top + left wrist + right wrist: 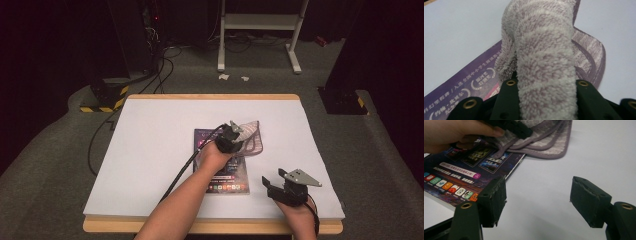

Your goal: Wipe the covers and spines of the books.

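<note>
1. The table (150,150), covered in white, lies under both sets of tongs and reaches well beyond them on every side.
2. The book (235,175), a dark purple cover with coloured icons along its near edge, lies flat under the left gripper (234,131). Its long axis runs from the person's side of the table toward the far side. Its near right corner sits just to the left of the right gripper (266,186), apart from it.
3. The cloth (546,62), a fluffy towel striped in grey and pale purple with a stitched border, is at the left tongs. A bunched fold of it rises between the jaws and runs straight ahead along their line, so the fold's long axis follows the way the gripper points. The rest spreads flat beyond the jaw tips, partly on the book's far right corner and partly on the bare table to the right of it.
4. The left gripper is clenched on that fold, with the pile pressed in on both sides by the black jaws. The person's hand (215,156) wraps its body over the book.
5. The right gripper rests near the table's near edge, well apart from the cloth. Its jaws stand wide, released, with bare white table between the pads (495,200).
</note>
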Action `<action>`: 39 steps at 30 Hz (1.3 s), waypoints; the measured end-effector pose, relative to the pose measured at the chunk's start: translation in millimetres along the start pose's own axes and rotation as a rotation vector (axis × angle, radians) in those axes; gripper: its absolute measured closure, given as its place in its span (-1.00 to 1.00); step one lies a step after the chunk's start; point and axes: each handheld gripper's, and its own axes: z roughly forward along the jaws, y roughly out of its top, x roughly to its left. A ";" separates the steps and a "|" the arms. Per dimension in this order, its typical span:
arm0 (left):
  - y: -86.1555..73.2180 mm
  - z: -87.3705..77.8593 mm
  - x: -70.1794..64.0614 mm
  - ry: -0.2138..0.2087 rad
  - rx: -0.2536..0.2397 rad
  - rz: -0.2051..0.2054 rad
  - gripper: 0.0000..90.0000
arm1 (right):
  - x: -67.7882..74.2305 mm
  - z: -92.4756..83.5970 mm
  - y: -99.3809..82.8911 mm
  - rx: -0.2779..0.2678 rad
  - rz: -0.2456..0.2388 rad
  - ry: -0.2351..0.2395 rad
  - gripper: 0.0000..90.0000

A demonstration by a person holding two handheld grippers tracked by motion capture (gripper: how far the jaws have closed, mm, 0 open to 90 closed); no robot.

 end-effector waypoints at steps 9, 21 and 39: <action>-7.0 -5.2 15.6 0.006 0.003 -0.029 0.55 | 0.6 0.3 0.4 0.000 -0.001 0.002 -0.35; -38.1 -35.9 58.8 0.090 0.016 -0.076 0.55 | 1.5 2.4 -0.2 0.011 -0.015 -0.002 -0.35; -75.2 -70.6 84.8 0.168 0.001 -0.114 0.56 | 2.7 4.4 -0.4 0.021 -0.019 -0.010 -0.35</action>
